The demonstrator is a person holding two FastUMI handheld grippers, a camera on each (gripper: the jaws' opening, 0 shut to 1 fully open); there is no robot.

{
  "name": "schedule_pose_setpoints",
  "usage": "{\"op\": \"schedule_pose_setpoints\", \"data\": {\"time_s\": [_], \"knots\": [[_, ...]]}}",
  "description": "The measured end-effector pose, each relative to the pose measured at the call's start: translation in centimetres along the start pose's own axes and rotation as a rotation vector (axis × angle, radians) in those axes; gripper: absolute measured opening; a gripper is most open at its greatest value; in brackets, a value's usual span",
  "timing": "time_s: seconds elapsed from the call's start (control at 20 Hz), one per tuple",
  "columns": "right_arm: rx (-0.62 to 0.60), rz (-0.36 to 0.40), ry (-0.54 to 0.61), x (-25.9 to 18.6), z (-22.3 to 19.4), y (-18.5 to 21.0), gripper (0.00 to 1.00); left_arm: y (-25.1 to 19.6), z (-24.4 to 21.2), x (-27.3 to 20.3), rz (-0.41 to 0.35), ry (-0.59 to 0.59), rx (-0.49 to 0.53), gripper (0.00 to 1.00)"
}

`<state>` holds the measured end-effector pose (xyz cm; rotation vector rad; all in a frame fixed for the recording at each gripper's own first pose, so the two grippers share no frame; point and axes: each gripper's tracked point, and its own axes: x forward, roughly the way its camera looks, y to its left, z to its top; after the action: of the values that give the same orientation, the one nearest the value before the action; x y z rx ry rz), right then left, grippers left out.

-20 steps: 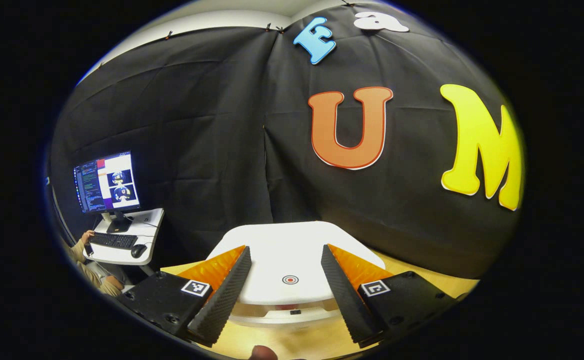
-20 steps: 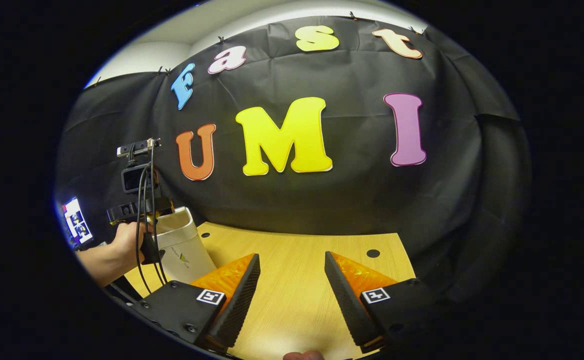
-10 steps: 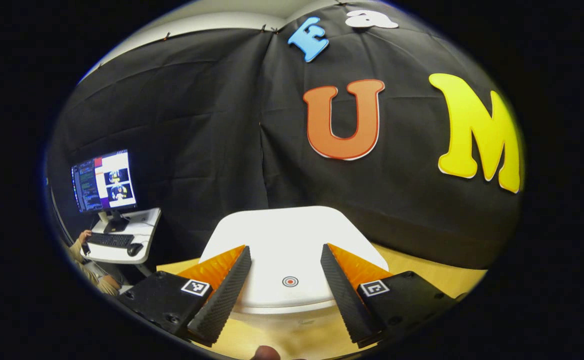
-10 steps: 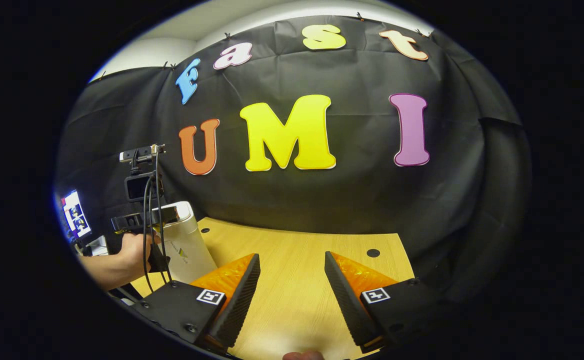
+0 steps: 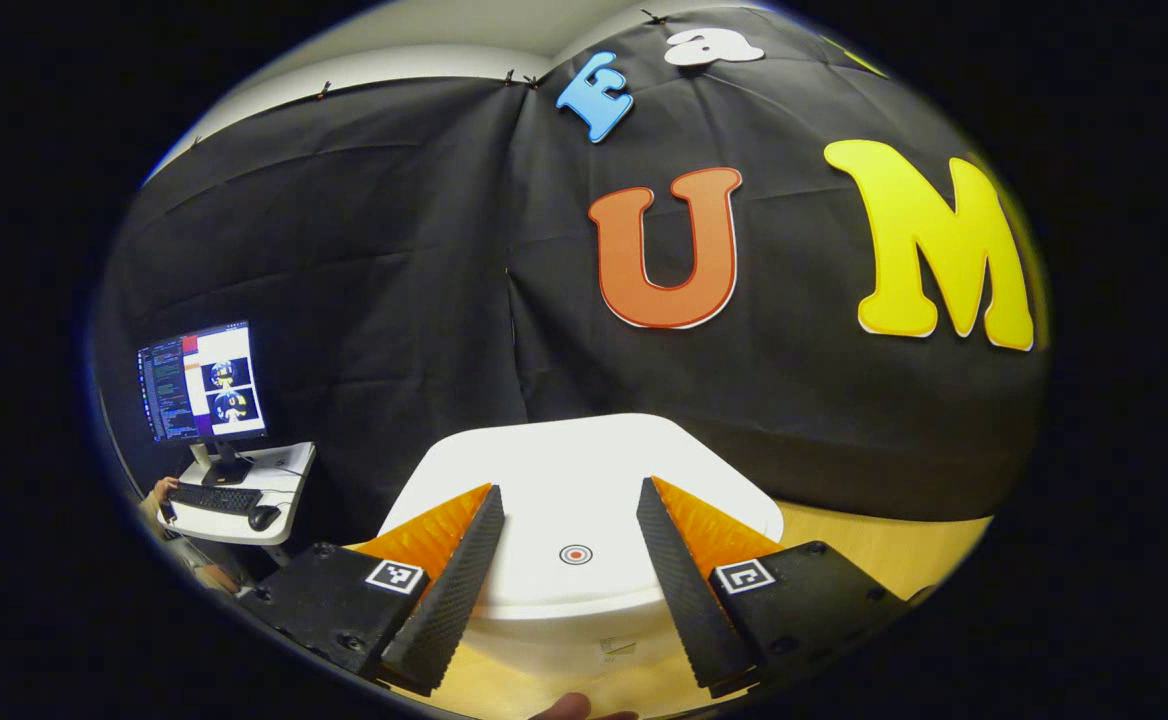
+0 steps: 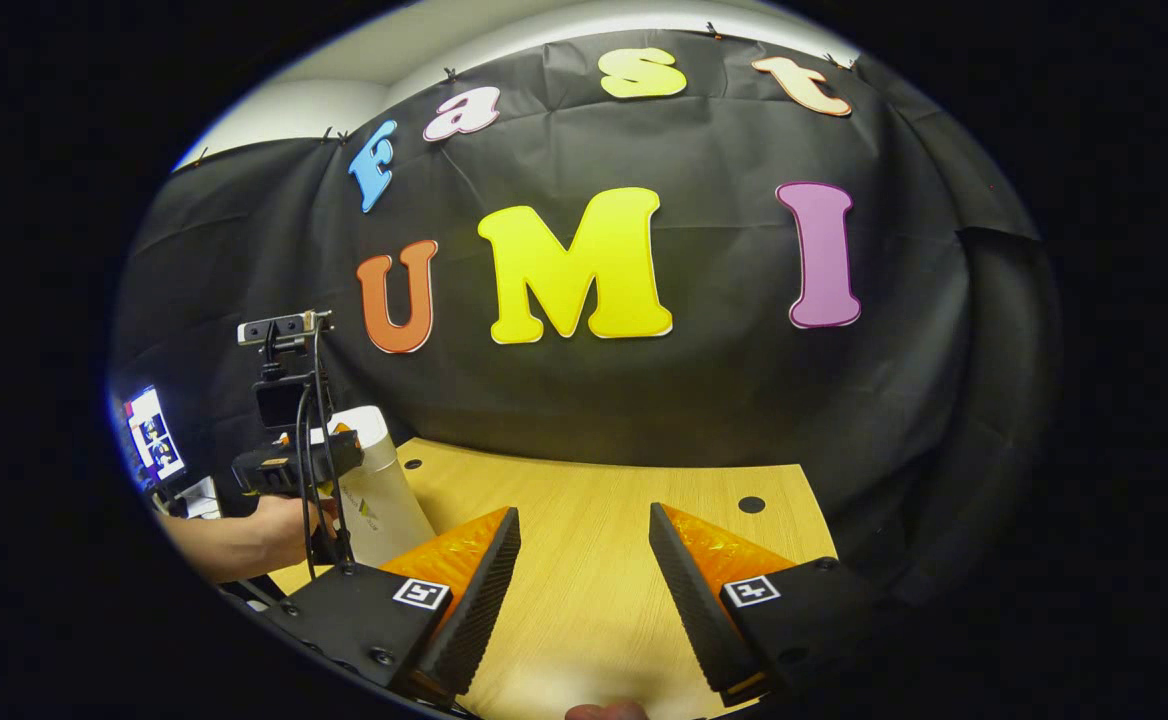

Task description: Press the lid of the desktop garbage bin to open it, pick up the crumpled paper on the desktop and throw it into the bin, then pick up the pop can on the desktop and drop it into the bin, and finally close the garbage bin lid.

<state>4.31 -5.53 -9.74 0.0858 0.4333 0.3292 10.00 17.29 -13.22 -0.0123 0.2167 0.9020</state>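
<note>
Closing step in hand, by the look of it: one table (image 6: 584,560), one white bin (image 5: 544,640) at its left end with lid (image 5: 584,480) flat and seemingly shut, no paper or can in sight. Two tongs, both spread and empty, left tongs (image 5: 566,560) over the lid's red press mark (image 5: 575,554), right tongs (image 6: 582,570) above bare table; next, likely a lift clear

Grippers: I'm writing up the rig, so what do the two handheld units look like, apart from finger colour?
Each gripper, left and right, has two wedge-shaped fingers with ribbed inner faces on black blocks bearing square black-and-white tags. In the right gripper view the left one carries a small camera on a mast, with black cables hanging down.
</note>
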Motion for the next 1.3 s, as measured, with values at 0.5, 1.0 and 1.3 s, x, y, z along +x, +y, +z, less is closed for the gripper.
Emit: {"op": "schedule_pose_setpoints", "data": {"time_s": [0.5,1.0,1.3], "knots": [[0.004,-0.027,-0.039,0.0,1.0,0.0,0.84,0.2,1.5,-0.1,-0.075,-0.096,0.004,0.89],[-0.068,-0.167,-0.218,-1.0,5.0,0.8,0.82,-5.5,9.4,-7.1,-0.512,-0.268,0.024,0.96],[-0.046,-0.217,-0.279,-2.5,6.0,2.6,0.84,-5.7,12.9,-14.4,-0.706,-0.301,-0.048,0.95]]}}
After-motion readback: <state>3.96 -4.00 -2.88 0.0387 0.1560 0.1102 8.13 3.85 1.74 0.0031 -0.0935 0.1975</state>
